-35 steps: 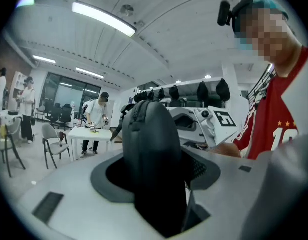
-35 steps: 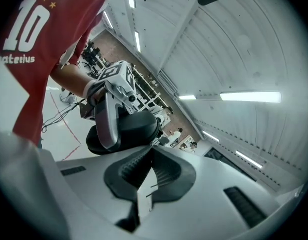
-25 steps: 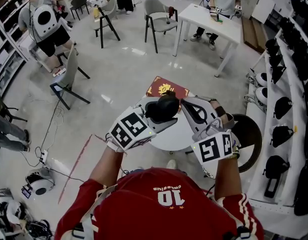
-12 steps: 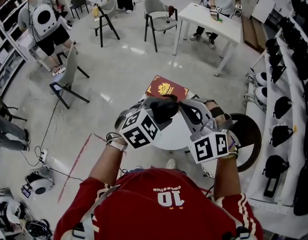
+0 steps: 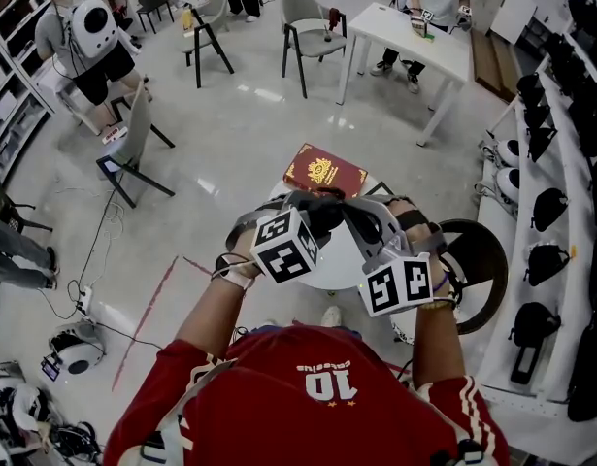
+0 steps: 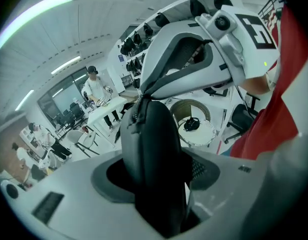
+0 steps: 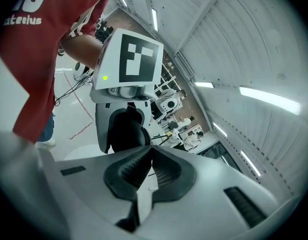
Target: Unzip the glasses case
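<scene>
Head view alone: white round table (image 5: 332,262), red book (image 5: 324,172) at far edge. Left gripper view: left gripper (image 5: 308,212) clamps black glasses case (image 6: 156,149) upright, over table. Right gripper (image 7: 151,151) jaws pinched shut on zipper (image 6: 136,114) at case top.

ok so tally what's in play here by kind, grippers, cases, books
grippers: 2, the left gripper and the right gripper
glasses case: 1, black, gripped by the left gripper, pinched at its zip end by the right
red book: 1, lying on the round table
total: 4
</scene>
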Action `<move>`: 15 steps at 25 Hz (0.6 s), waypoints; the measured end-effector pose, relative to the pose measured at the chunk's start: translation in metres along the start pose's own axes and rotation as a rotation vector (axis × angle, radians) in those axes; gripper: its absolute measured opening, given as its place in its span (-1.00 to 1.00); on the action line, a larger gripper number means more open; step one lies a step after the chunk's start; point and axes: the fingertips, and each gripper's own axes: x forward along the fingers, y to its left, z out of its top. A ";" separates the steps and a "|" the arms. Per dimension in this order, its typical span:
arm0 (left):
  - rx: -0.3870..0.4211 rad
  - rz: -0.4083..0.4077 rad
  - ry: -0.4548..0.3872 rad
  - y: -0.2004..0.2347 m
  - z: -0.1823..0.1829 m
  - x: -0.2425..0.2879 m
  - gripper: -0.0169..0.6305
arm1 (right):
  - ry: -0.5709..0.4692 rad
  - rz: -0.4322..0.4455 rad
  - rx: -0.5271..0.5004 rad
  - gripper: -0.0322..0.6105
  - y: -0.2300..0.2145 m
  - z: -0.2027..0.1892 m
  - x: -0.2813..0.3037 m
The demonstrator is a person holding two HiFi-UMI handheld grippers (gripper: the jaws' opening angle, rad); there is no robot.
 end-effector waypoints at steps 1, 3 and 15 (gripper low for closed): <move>-0.012 -0.013 -0.006 -0.001 -0.001 0.001 -0.15 | -0.002 0.000 0.007 -0.85 0.001 -0.001 0.001; -0.039 -0.033 -0.033 -0.002 0.000 0.002 -0.15 | -0.013 -0.005 0.033 -0.85 0.001 -0.001 0.003; -0.189 -0.052 -0.143 0.014 -0.007 0.005 -0.13 | -0.065 -0.077 0.123 -0.84 -0.010 -0.006 0.004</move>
